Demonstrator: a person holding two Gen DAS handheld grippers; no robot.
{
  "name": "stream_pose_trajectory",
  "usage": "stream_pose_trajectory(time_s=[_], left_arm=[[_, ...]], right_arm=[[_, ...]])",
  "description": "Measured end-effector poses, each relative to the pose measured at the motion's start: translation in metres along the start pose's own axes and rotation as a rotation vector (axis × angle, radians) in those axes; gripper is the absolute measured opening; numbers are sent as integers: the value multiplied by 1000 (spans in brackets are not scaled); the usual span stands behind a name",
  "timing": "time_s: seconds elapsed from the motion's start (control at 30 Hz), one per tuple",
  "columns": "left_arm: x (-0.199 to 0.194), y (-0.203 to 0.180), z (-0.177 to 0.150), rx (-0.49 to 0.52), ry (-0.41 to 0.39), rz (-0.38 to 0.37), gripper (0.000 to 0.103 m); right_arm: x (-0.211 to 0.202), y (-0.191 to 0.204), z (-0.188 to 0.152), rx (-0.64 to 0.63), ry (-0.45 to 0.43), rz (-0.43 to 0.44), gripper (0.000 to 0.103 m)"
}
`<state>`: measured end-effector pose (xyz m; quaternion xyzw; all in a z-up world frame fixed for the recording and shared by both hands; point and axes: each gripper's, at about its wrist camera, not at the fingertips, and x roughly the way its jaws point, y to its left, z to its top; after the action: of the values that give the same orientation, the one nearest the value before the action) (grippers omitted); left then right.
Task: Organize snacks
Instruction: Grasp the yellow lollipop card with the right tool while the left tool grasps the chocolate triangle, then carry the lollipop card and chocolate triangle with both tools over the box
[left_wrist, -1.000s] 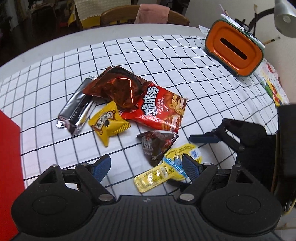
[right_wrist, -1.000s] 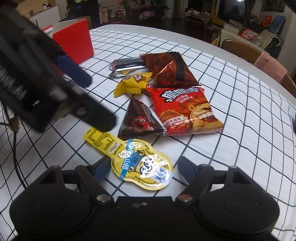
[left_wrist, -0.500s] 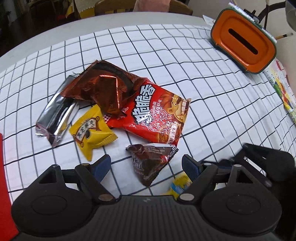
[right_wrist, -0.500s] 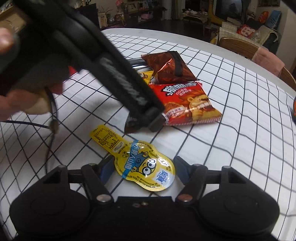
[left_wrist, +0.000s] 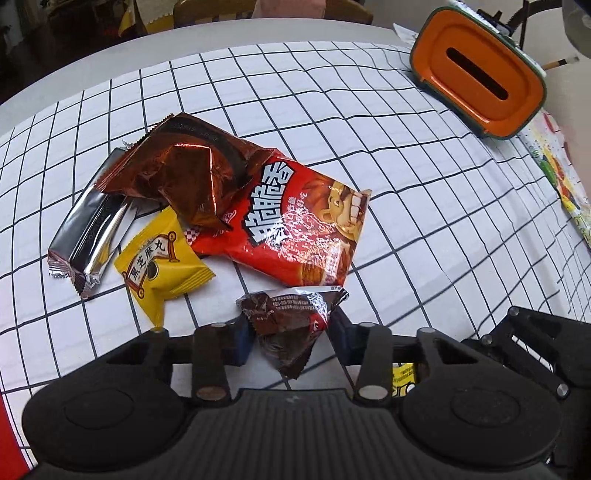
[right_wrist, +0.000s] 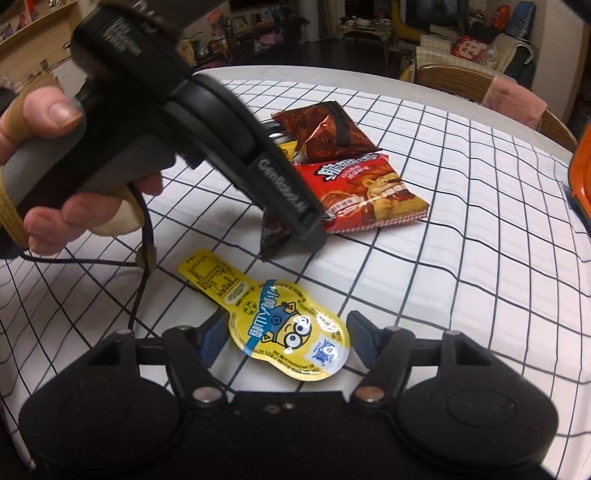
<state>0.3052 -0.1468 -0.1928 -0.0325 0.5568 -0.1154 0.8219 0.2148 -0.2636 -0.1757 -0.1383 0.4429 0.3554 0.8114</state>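
Snacks lie in a loose pile on the checked tablecloth (left_wrist: 406, 192). My left gripper (left_wrist: 291, 338) is partly closed around a small dark brown triangular packet (left_wrist: 288, 325); its blue pads sit beside the packet's two edges, and contact is unclear. Beyond it lie a red lion bag (left_wrist: 295, 221), a brown foil bag (left_wrist: 177, 173), a yellow sachet (left_wrist: 159, 258) and a silver bar (left_wrist: 88, 236). My right gripper (right_wrist: 286, 338) is open, its pads on both sides of a yellow minion jelly cup (right_wrist: 291, 328) that lies flat. The left gripper's body (right_wrist: 207, 122) fills the right wrist view's upper left.
An orange tissue box (left_wrist: 484, 70) stands at the far right. A red box edge (left_wrist: 9, 443) shows at the lower left. A printed sheet (left_wrist: 561, 177) lies along the right table edge. Chairs (right_wrist: 491, 88) stand behind the table.
My left gripper moved forward and down onto the dark triangular packet, and its jaws narrowed around it. My right gripper crept forward around the yellow jelly cup and narrowed slightly.
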Motion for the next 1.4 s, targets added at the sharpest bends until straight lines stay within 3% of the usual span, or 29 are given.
stream_pose_trajectory(time_s=[0.17, 0.7, 1.1, 1.4], left_arm=[[-11, 10, -9, -21, -20, -11, 30], [-95, 51, -54, -36, -107, -18, 30], [-164, 99, -90, -54, -167, 4, 30], [-209, 138, -113, -53, -218, 24, 30]], right_arm=[[-9, 7, 0, 23, -14, -22, 68], [-59, 48, 9, 98, -89, -88, 68], [-81, 98, 49, 140, -171, -119, 68], [-79, 150, 85, 118, -184, -139, 68]])
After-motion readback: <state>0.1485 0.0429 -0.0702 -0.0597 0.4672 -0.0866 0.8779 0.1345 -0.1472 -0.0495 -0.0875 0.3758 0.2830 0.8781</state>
